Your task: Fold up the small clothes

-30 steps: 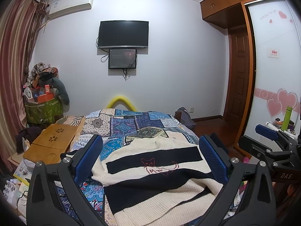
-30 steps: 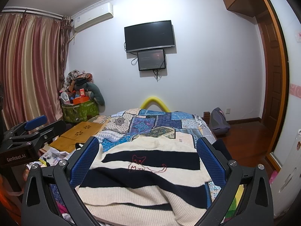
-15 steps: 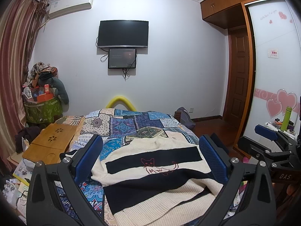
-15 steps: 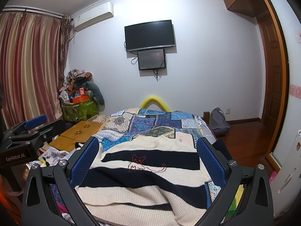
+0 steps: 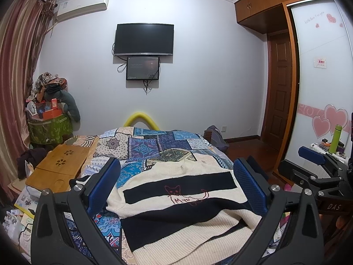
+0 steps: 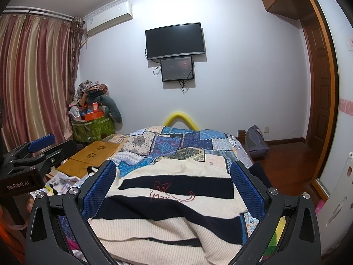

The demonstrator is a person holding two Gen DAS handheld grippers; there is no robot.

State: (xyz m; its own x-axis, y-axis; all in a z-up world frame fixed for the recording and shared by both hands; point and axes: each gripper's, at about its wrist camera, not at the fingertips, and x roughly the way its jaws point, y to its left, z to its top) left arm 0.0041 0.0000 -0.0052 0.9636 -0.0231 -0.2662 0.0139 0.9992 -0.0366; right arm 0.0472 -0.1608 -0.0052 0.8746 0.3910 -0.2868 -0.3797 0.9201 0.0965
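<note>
A cream and black striped knit sweater (image 5: 176,198) with a red cat outline lies on the patchwork bed cover (image 5: 154,145), its near part folded over. It also shows in the right wrist view (image 6: 172,198). My left gripper (image 5: 176,183) is open and empty, held above the sweater's near end. My right gripper (image 6: 174,185) is open and empty, also above the sweater. The right gripper shows at the right of the left view (image 5: 317,167); the left gripper shows at the left of the right view (image 6: 33,152).
A wooden lap table (image 5: 59,165) lies on the bed's left side. A green basket piled with clothes (image 5: 48,119) stands in the left corner. A TV (image 5: 144,39) hangs on the far wall. A wardrobe (image 5: 320,77) and door stand right.
</note>
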